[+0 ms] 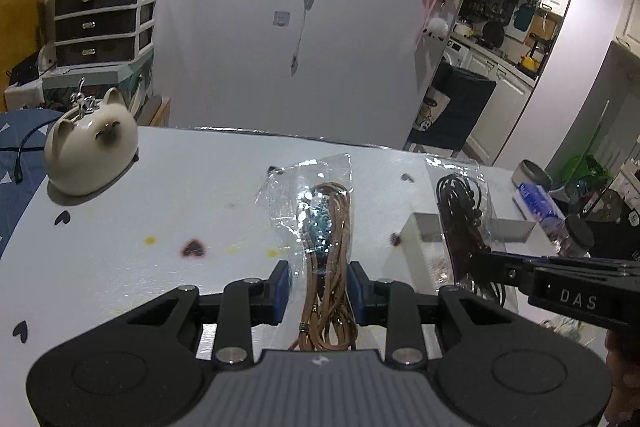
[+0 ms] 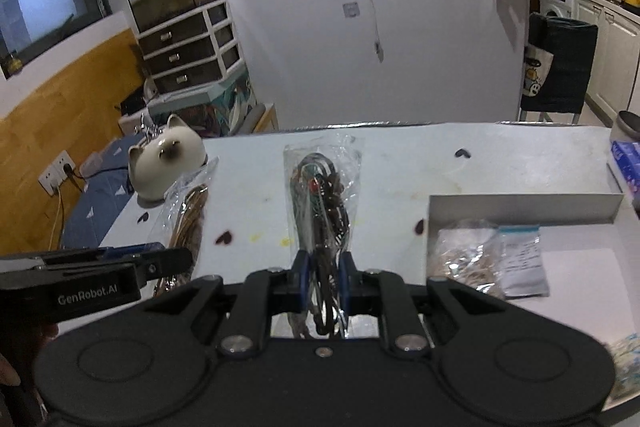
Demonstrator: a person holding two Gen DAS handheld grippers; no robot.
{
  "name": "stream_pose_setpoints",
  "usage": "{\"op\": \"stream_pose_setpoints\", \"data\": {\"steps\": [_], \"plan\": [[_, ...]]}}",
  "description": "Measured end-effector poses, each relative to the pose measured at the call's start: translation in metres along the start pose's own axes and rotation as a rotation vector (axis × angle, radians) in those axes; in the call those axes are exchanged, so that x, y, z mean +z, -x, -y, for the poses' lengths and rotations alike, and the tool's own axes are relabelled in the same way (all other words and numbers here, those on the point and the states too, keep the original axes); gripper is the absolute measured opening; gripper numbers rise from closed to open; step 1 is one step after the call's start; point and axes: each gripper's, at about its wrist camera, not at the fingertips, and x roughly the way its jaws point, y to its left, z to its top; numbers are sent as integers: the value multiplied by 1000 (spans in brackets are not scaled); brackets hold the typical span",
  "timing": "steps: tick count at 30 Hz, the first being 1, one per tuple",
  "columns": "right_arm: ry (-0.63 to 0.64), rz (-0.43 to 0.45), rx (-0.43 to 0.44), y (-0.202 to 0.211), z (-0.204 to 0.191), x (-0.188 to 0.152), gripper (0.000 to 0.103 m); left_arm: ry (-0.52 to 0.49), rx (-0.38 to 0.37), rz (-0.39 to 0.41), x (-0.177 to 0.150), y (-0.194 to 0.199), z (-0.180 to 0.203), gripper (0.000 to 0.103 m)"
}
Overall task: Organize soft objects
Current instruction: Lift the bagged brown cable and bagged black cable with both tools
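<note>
Two grippers: both loaded, each clamped on one clear bag of cord.
Left gripper (image 1: 319,279): jaws narrow, blue pads pressing the bag of tan cord (image 1: 326,227) on both sides; bag stands out forward of the jaws, clear of the table.
Right gripper (image 2: 323,269): jaws nearly together, closed on the bag of dark cord (image 2: 320,195); bag likewise raised above the table.
Long axis: each bag runs lengthwise along its gripper's pointing line, gripped near its lower end, free end leaning away toward the far table edge.
Table (image 1: 120,267): white, with small heart marks and stains.
Cat-shaped ceramic (image 1: 91,143): far left corner of the table, well apart from both bags.
White tray (image 2: 524,205): open box on the right side of the table, already holding a packet of pale material (image 2: 466,253) and a small zip bag (image 2: 522,259).
Key relation: tray lies to the right of and below the dark-cord bag; the right gripper is the nearer, the left sits further left, just beside it.
Judgement: likely destination is the tray; right bag would go first, turned to lie flat along the tray's length.
Risk: slippery film may slide in the pads; loose ends could catch the tray wall.
</note>
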Motion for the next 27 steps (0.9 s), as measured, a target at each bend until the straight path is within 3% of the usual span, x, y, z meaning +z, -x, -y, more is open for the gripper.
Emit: {"op": "stream_pose_setpoints", "data": {"steps": [16, 27], "plan": [[-14, 44, -17, 61, 128, 5, 16, -6, -6, 44, -4, -10, 135, 32], [-32, 78, -67, 87, 204, 8, 16, -22, -36, 62, 2, -35, 201, 32]]}}
